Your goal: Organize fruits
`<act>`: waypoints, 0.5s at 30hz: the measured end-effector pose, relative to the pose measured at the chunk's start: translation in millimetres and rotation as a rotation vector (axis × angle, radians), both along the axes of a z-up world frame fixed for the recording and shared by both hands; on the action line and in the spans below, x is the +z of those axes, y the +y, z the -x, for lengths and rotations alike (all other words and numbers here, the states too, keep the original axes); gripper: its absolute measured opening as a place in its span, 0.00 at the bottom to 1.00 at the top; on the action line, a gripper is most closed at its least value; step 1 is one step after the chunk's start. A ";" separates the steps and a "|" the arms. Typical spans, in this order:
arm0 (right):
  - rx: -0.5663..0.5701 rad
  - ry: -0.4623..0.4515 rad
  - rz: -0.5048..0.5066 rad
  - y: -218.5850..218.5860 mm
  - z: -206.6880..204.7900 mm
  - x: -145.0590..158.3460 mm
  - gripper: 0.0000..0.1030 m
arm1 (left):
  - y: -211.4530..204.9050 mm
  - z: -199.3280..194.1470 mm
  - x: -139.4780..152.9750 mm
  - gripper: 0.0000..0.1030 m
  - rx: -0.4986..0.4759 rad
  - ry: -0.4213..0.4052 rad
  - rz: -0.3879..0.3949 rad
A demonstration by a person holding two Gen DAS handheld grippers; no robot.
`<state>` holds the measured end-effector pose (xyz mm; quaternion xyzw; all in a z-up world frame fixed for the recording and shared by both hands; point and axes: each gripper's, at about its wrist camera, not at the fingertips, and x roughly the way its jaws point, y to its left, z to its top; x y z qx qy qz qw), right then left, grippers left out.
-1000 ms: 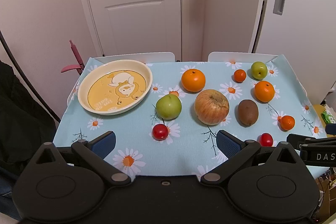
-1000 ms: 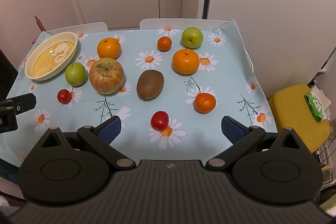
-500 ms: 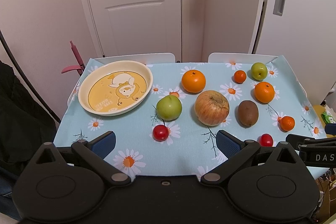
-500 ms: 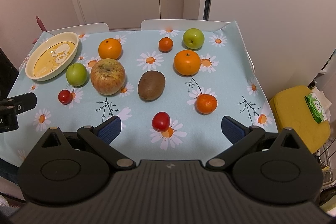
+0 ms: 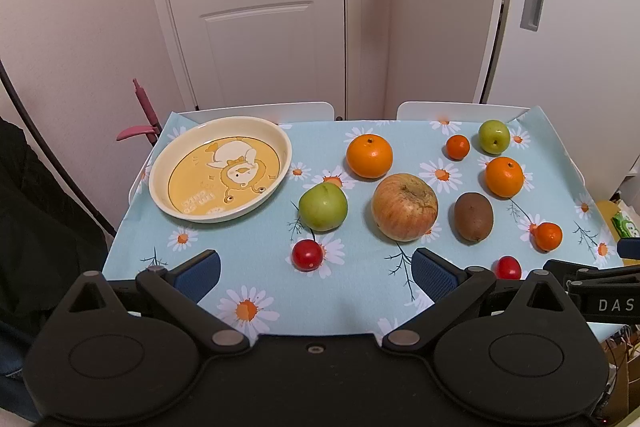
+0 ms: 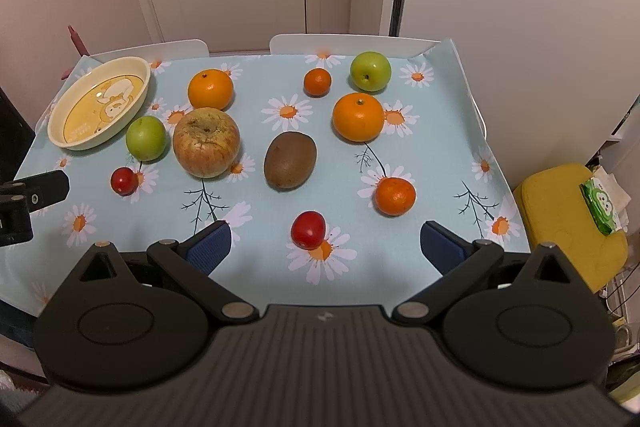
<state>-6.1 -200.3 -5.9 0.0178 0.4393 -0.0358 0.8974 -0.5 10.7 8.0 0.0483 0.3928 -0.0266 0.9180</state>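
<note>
Fruits, ten pieces, all loose on the daisy-print cloth; none in the dish yet, so sorting has not begun.

Left wrist view. Left gripper (image 5: 315, 273): jaws spread wide, nothing between them, held low at the near table edge. Dish (image 5: 160, 171): cream rim, yellow cartoon base, bare, at the far left; probably the collecting place. Green apple (image 5: 323, 206): nearest fruit to the dish, just right of it. Cherry tomato (image 5: 307, 255): in front of the green apple, closest to the open jaws and roughly centred between them, so a likely first pick. Big apple (image 5: 404, 206): mid-table, streaked red and yellow. Orange (image 5: 369, 156): behind the big apple. Kiwi (image 5: 473, 216): right of the big apple, apart from it. Right-hand fruit sits well apart from the dish, more suited to the other tool, whose tip shows at the right edge.

Right wrist view. Right gripper (image 6: 323, 247): jaws likewise released and empty, over the near edge. Second tomato (image 6: 307, 229): directly ahead, between the fingertips' lines, easiest reach. Small mandarin (image 6: 395, 196): right of it, near. Second orange (image 6: 358, 117): beyond the mandarin. Far mandarin (image 6: 317, 81) and far green apple (image 6: 370, 71): side by side at the back edge. Cloth (image 6: 440, 155): flat, so round fruit may roll if nudged. Yellow stool (image 6: 560, 211): beside the table, bearing a green packet.
</note>
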 end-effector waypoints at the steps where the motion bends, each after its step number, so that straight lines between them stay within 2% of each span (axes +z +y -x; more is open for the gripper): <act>1: 0.000 0.000 0.000 0.0 0.0 0.1 1.00 | 0.1 -0.1 0.0 1.00 0.000 0.000 0.000; 15: -0.023 -0.009 -0.011 2.8 0.4 2.2 1.00 | 3.6 -3.7 -1.0 1.00 -0.013 -0.002 -0.006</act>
